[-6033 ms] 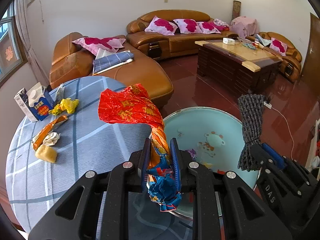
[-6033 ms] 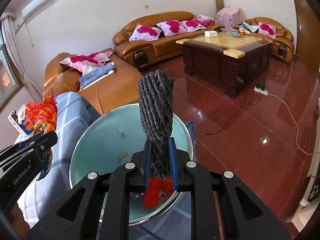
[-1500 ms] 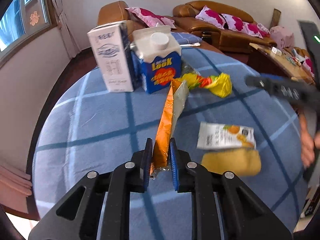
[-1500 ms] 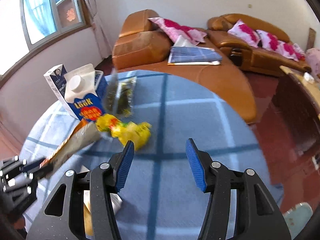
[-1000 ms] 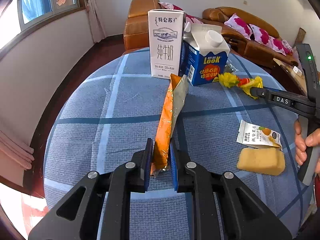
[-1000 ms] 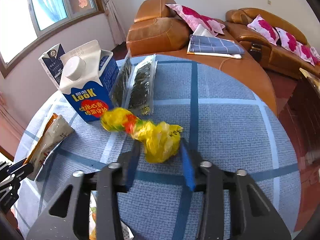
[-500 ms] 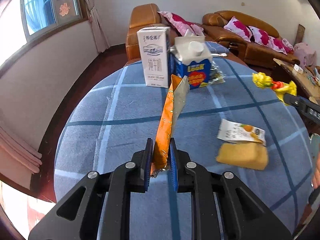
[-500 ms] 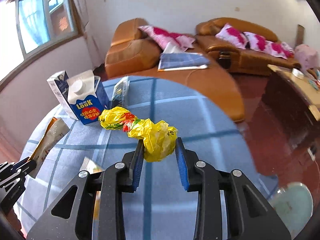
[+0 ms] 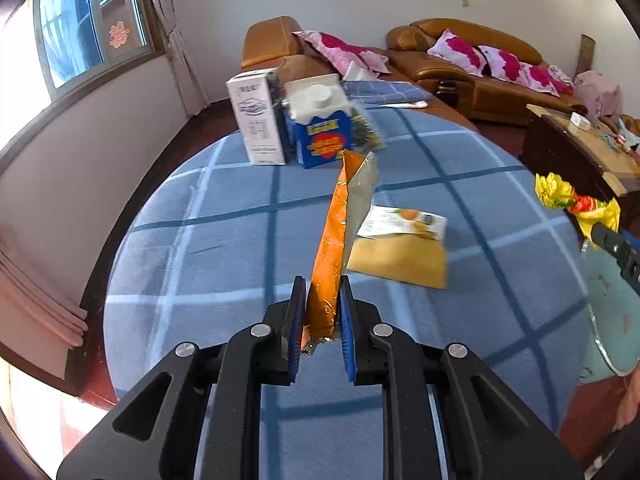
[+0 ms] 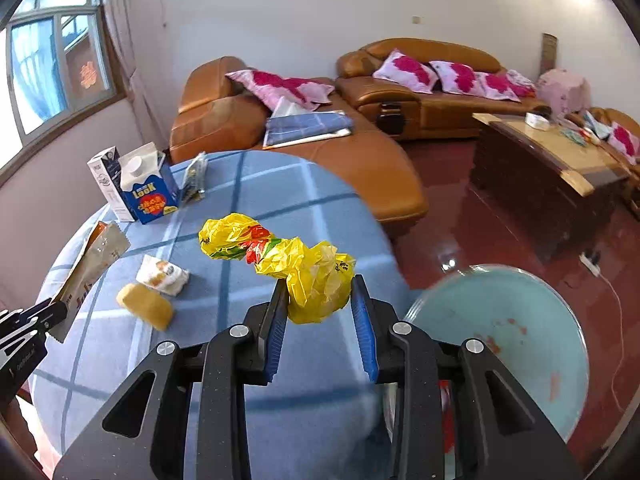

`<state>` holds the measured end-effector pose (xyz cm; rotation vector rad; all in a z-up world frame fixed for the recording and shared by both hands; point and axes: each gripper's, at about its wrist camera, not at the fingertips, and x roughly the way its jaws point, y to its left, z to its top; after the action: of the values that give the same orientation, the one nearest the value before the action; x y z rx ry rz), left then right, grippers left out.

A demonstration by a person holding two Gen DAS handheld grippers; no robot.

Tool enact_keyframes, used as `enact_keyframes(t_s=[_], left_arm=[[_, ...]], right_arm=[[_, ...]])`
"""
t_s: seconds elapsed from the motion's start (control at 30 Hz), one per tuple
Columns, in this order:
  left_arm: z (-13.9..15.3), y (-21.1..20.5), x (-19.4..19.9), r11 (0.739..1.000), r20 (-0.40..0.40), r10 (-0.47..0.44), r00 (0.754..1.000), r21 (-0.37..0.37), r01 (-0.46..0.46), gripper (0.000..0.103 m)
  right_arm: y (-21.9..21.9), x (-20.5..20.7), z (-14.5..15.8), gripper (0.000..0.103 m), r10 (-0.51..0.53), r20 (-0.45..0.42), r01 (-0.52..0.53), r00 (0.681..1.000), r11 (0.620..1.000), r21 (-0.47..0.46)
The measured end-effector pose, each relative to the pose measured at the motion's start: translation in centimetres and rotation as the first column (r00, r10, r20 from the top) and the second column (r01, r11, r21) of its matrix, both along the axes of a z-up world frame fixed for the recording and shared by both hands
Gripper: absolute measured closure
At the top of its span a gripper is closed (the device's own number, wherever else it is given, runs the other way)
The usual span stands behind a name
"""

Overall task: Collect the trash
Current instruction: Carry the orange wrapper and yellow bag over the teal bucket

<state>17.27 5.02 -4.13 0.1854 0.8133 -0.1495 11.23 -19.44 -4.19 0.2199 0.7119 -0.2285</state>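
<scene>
Since a second ago, I've lifted the crumpled yellow bag (image 10: 316,284) off the blue checked surface (image 10: 280,200); it now hangs in the air over that surface's right edge, near the pale blue basin (image 10: 520,320) on the floor. It is a scrunched yellow plastic wrapper with a red and green twist at its middle and small dark print I cannot read. My right gripper (image 10: 320,312) has its jaws closed on the bag's near bulge, the rest trailing away forward and left. My left gripper (image 9: 322,320) holds its jaws clamped on the torn lower end of a long orange foil wrapper (image 9: 336,232), which stands up and forward from them, its silver inside showing at the open top. Past it on the surface lie a white sachet (image 9: 404,220) with an orange picture and, touching it on the near side, a yellow sponge-like block (image 9: 400,260). At the far left edge stand a white milk carton (image 9: 258,120) and a blue carton (image 10: 146,190) reading "LOOK", with a clear packet (image 10: 194,180) of dark contents beside them.
</scene>
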Motion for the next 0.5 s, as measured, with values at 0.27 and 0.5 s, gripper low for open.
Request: enact_keyframes(t_s=[0.27, 0.5], left_arm=[[0.5, -3.5, -3.3, 0.998, 0.014, -0.059, 0.998, 0.000, 0.059, 0.087], [0.9, -6.5, -5.9, 0.994, 0.028, -0.111, 0.993, 0.011, 0.110, 0.087]], right_arm=[[-1.6, -4.5, 0.5, 0.071, -0.063, 0.024, 0.063, 0.998, 0.998, 0.000], [-3.1, -7.6, 0.6, 0.071, -0.107, 0.044, 0.106, 0.993, 0.994, 0.014]])
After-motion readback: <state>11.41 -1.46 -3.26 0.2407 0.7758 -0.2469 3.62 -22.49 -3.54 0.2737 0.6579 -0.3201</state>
